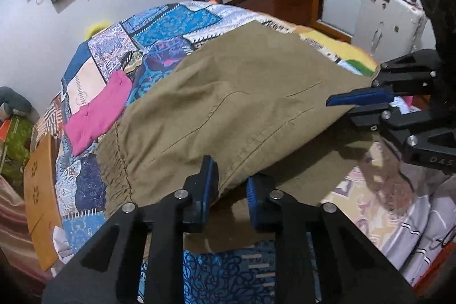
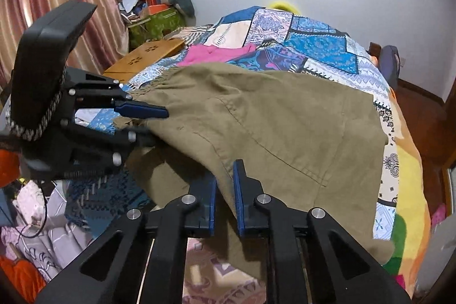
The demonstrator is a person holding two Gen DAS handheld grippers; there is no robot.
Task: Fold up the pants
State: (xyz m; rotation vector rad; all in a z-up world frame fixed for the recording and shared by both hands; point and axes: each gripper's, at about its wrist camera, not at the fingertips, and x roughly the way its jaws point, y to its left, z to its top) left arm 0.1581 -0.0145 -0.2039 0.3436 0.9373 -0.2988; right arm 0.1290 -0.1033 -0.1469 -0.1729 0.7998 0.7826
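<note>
Because the bed (image 1: 176,27) is big and flat, the brown pants (image 1: 242,104) lie spread across its patchwork cover. So the near edge can be lifted and folded over, the left gripper (image 1: 231,190) and the right gripper (image 2: 225,190) each pinch it, jaws nearly closed on cloth. Only "DAS" reads, on the right gripper.

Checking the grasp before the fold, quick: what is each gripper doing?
Left gripper: shut on the near edge of the pants.
Right gripper: shut on the same edge of the pants.
</note>
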